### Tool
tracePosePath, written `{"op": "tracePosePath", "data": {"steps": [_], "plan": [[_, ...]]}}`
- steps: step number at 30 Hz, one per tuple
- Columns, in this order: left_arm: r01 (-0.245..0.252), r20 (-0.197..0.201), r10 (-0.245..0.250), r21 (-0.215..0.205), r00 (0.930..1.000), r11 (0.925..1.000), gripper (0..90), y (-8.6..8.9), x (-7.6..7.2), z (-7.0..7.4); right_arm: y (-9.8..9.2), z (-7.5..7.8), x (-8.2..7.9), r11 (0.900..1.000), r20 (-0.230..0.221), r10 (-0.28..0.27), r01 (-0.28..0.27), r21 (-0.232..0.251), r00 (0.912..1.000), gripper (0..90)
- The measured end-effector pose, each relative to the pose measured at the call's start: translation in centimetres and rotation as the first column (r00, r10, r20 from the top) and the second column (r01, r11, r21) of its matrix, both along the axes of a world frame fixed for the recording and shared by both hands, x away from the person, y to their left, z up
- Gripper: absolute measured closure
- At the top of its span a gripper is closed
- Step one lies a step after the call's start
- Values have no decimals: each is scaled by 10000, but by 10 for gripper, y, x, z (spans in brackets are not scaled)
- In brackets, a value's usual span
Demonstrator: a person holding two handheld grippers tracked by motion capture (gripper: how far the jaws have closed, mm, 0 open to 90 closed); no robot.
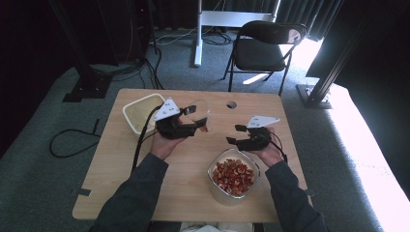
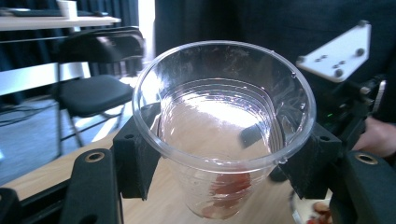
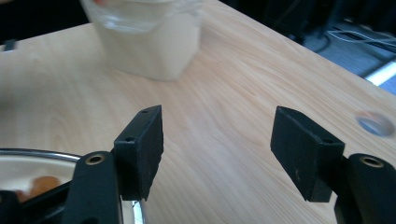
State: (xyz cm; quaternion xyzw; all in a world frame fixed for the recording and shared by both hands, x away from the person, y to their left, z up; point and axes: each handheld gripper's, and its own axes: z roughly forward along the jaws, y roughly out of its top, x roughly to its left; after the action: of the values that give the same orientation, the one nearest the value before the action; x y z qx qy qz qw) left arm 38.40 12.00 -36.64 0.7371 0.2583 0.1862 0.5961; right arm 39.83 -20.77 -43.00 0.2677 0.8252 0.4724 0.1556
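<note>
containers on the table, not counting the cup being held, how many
2. A cream tub sits at the table's far left, beside the left gripper. A glass bowl of red pieces sits near the front edge, under the right gripper.

Cream tub point(image 3: 149, 39) blurred, its top cut off; table hole point(image 3: 375, 124) blurred; cup's reddish contents point(image 2: 229, 189) indistinct.

A black folding chair point(image 1: 263, 48) stands behind the wooden table point(image 1: 193, 193).
</note>
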Motion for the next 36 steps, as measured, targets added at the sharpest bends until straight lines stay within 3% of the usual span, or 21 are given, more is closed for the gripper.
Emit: {"op": "tracePosePath", "data": {"steps": [5, 9, 12, 16, 20, 28, 35, 36], "plan": [[-862, -17, 862, -65, 9963, 9963, 362, 32, 1, 7, -15, -3, 1, 9980, 76, -620, 621, -151, 9980, 358], [-1615, 115, 1616, -52, 9868, 9869, 360, 61, 1, 14, -23, -5, -1, 9953, 169, -911, 915, -303, 9957, 367], [-2362, 208, 2359, 170, 9716, 9715, 359, 82, 1, 17, -29, -6, -3, 9933, 178, -1098, 1104, -346, 9938, 367], [-3238, 140, 3236, 732, 9461, 9433, 353, 104, 7, 15, -36, -8, -5, 9908, 193, -1269, 1277, -440, 9917, 370], [-3575, -1, 3592, 973, 9333, 9289, 346, 114, 14, 10, -40, -11, -5, 9893, 165, -1378, 1384, -470, 9903, 381], [-3684, -213, 3733, 1199, 9275, 9219, 326, 109, 33, 5, -41, -12, -6, 9884, 165, -1430, 1437, -487, 9896, 382], [-3686, -174, 3721, 1012, 9280, 9240, 309, 108, 43, 5, -44, -13, -7, 9873, 148, -1520, 1525, -447, 9883, 384], [-3804, -135, 3836, 1007, 9234, 9193, 280, 107, 44, 5, -45, -14, -7, 9870, 148, -1534, 1539, -455, 9880, 384]]}}
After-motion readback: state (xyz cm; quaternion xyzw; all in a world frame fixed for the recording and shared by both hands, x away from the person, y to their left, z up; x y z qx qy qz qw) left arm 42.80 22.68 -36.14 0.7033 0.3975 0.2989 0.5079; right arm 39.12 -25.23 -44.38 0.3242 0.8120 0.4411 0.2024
